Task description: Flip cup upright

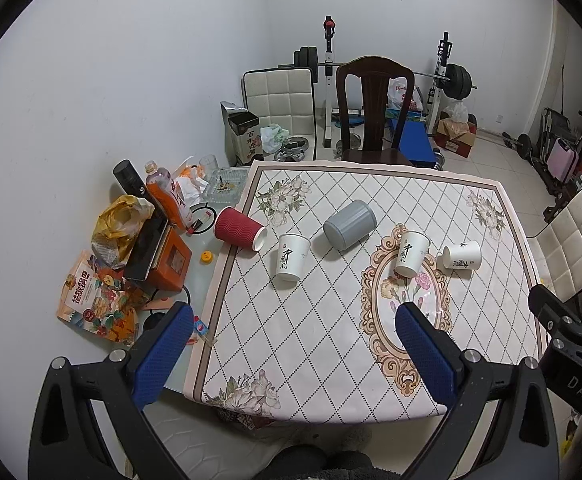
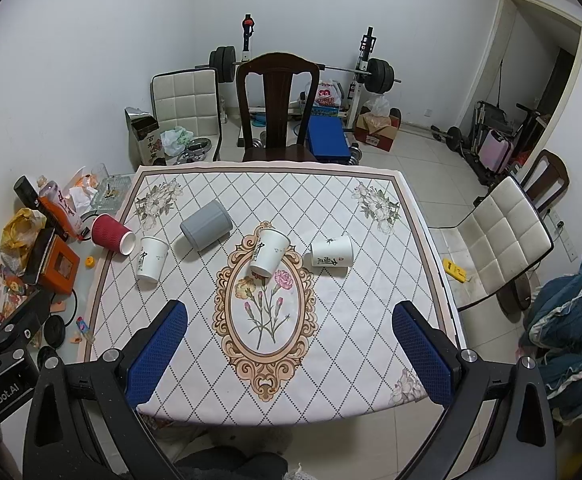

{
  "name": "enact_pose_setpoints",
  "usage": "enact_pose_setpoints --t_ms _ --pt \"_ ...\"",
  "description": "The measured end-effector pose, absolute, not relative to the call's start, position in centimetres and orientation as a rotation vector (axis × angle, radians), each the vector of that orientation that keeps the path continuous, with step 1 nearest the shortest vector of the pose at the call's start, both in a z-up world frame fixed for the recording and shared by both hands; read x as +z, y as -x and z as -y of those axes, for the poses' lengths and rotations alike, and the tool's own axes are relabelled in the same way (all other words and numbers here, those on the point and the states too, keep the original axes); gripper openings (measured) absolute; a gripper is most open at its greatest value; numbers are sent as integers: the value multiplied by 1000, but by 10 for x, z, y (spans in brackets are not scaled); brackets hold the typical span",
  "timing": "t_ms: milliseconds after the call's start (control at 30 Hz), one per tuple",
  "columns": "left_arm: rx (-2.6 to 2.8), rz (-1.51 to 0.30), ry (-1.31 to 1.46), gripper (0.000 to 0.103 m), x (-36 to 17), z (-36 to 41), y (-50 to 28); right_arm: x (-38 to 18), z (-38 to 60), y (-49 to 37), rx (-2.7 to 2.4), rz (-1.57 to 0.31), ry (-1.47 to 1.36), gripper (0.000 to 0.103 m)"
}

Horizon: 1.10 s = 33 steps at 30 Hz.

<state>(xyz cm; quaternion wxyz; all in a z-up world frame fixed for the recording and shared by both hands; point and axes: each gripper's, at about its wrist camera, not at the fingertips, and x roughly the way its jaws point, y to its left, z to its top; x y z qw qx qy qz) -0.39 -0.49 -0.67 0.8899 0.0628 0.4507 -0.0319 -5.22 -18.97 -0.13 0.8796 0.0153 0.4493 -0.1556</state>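
Several cups lie on their sides on the patterned tablecloth [image 1: 323,320]: a red ribbed cup [image 1: 239,233] at the left edge, a white printed cup [image 1: 290,257], a grey cup [image 1: 349,224], another white printed cup [image 1: 410,253] and a third white cup [image 1: 462,255] at the right. They also show in the right wrist view: red cup [image 2: 112,234], white cup [image 2: 151,259], grey cup [image 2: 206,224], middle white cup [image 2: 269,251], right white cup [image 2: 331,256]. My left gripper [image 1: 293,322] and right gripper [image 2: 291,320] are open, empty, above the table's near edge.
Snack bags [image 1: 95,300], a bottle [image 1: 167,192], an orange box [image 1: 171,260] and clutter crowd the table's left side. A dark wooden chair [image 1: 373,108] stands behind the table, a white chair [image 2: 499,240] at its right. Weight bench and barbell stand at the back wall.
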Motion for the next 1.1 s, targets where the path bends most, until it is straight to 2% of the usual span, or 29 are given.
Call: enact_pose_setpoints --t_ms 1100 --pt "-54 -935 -115 103 -5 3 -2 -1 192 50 -306 -944 -36 103"
